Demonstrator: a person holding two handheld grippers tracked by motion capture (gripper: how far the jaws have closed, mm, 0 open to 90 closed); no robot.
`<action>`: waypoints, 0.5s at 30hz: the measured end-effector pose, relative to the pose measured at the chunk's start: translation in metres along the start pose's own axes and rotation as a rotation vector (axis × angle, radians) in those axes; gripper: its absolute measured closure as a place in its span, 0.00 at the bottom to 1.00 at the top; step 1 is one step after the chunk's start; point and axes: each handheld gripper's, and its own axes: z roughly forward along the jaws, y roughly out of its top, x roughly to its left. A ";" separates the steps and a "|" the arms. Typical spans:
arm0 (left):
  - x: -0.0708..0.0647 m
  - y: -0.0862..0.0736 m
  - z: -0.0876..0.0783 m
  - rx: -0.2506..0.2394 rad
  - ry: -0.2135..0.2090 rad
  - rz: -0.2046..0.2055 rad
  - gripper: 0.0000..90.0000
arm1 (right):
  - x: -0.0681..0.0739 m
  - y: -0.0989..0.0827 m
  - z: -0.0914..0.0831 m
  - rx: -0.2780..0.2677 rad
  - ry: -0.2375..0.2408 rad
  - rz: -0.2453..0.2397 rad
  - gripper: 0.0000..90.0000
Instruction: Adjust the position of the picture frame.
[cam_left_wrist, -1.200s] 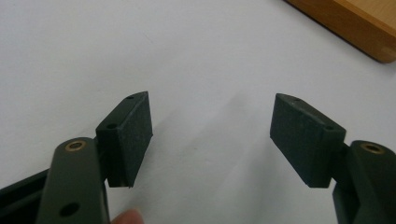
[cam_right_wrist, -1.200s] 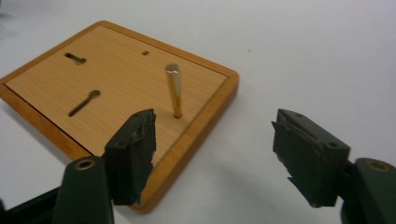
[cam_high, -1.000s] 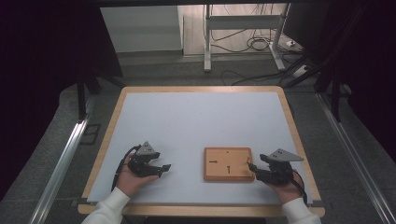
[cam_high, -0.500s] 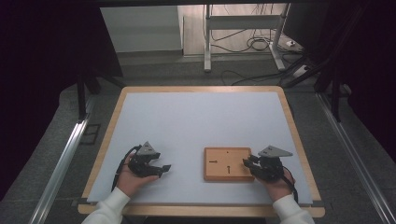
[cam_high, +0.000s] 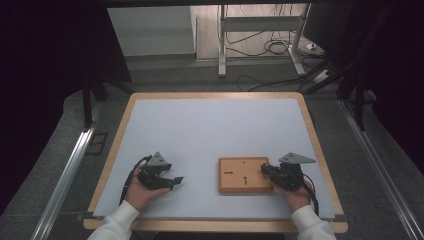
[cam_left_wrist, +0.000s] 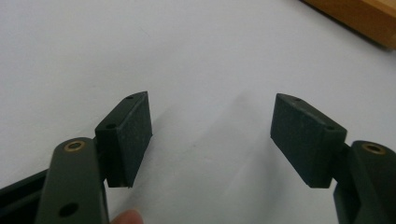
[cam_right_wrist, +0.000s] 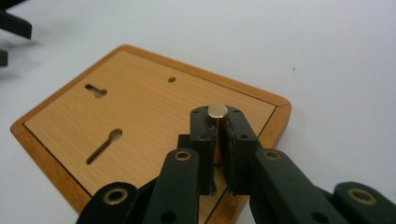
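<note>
A square wooden board (cam_high: 245, 175) with two keyhole slots lies on the white table top, front right of centre. In the right gripper view the board (cam_right_wrist: 140, 107) shows one slot (cam_right_wrist: 95, 90), a second slot (cam_right_wrist: 105, 142) and a small round hole (cam_right_wrist: 172, 80). My right gripper (cam_right_wrist: 218, 119) is shut on a small upright metal pin (cam_right_wrist: 217, 110) over the board's near right part. In the high view the right gripper (cam_high: 265, 170) reaches over the board's right edge. My left gripper (cam_high: 175, 181) rests low at the front left, open, with nothing between its pads (cam_left_wrist: 133, 130).
The white mat (cam_high: 215, 130) covers a table with a wooden rim (cam_high: 312, 135). A corner of the board (cam_left_wrist: 359, 16) shows at the top right of the left gripper view. Metal rails (cam_high: 70, 165) run along both sides of the table, and cables lie on the floor behind.
My right gripper has moved left, from beside the board to over its right edge. The left gripper has stayed where it was.
</note>
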 end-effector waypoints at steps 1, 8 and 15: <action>0.000 0.000 0.000 0.000 0.000 0.000 0.32 | 0.000 0.000 0.000 0.000 0.000 0.000 0.94; 0.000 0.000 0.000 0.002 -0.001 -0.001 0.32 | -0.007 0.003 0.001 -0.072 0.037 0.040 0.94; 0.000 0.000 0.000 0.002 0.000 -0.002 0.32 | -0.006 0.007 0.002 -0.090 0.056 0.038 0.94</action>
